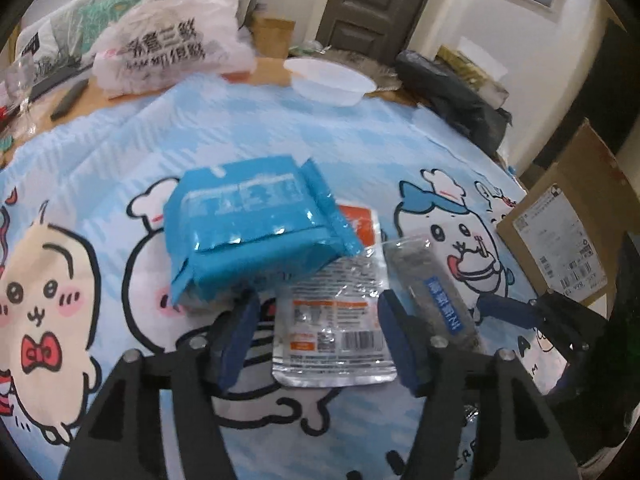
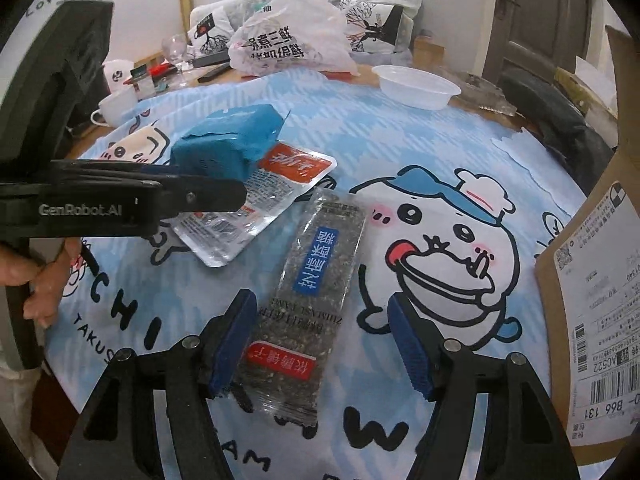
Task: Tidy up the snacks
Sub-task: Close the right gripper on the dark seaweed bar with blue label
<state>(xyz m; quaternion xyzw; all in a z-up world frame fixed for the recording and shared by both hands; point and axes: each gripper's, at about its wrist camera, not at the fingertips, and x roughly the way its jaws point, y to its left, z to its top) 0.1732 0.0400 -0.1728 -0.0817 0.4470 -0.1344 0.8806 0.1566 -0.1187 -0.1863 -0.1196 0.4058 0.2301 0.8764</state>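
Note:
Three snacks lie on the cartoon tablecloth (image 1: 280, 136). A blue packet (image 1: 256, 224) rests partly on a clear pouch with an orange label (image 1: 336, 320). To its right lies a long dark sesame bar (image 1: 432, 292). My left gripper (image 1: 316, 320) stands open just above the clear pouch, which lies between its blue pads without touching them. In the right wrist view my right gripper (image 2: 322, 320) is open and straddles the near end of the sesame bar (image 2: 316, 280). The bar lies flat close by the left pad. The left gripper (image 2: 236, 196) reaches in from the left over the pouch (image 2: 260, 204) and the blue packet (image 2: 228, 140).
An open cardboard box (image 2: 592, 300) stands at the right edge. At the back are a white plastic bowl (image 2: 416, 84), a printed plastic bag (image 2: 288, 40), a wine glass (image 2: 176, 48) and cups (image 2: 116, 106). A hand (image 2: 44, 280) holds the left gripper's handle.

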